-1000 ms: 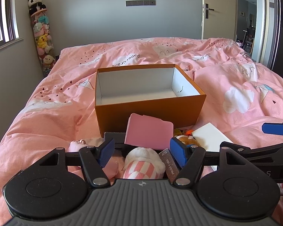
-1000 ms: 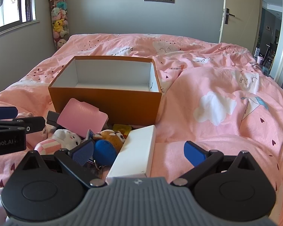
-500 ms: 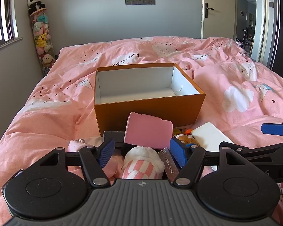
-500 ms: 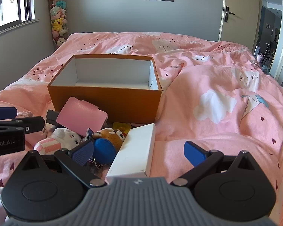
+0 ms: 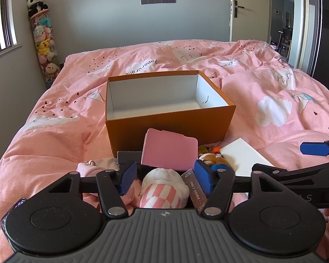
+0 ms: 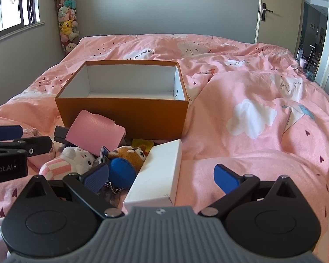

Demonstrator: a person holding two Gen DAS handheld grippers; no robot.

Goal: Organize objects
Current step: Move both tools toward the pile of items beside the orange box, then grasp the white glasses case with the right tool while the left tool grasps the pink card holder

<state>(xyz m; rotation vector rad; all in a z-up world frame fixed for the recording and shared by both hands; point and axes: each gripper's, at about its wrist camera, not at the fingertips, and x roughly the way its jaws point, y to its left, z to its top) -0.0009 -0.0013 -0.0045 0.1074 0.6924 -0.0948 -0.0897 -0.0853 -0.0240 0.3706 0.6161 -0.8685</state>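
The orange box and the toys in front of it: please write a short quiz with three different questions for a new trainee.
1. True or false: the orange box already holds several toys.
2. Which thing lies between the fingers of the left gripper? A) the white box B) the pink striped plush C) the brown bear plush
3. Fill in: the pink card leans against the front wall of the ____ box.

Key
1. False: only its white inside shows, nothing in it.
2. B. The jaws have just been closing, but the pads do not yet press on it.
3. orange
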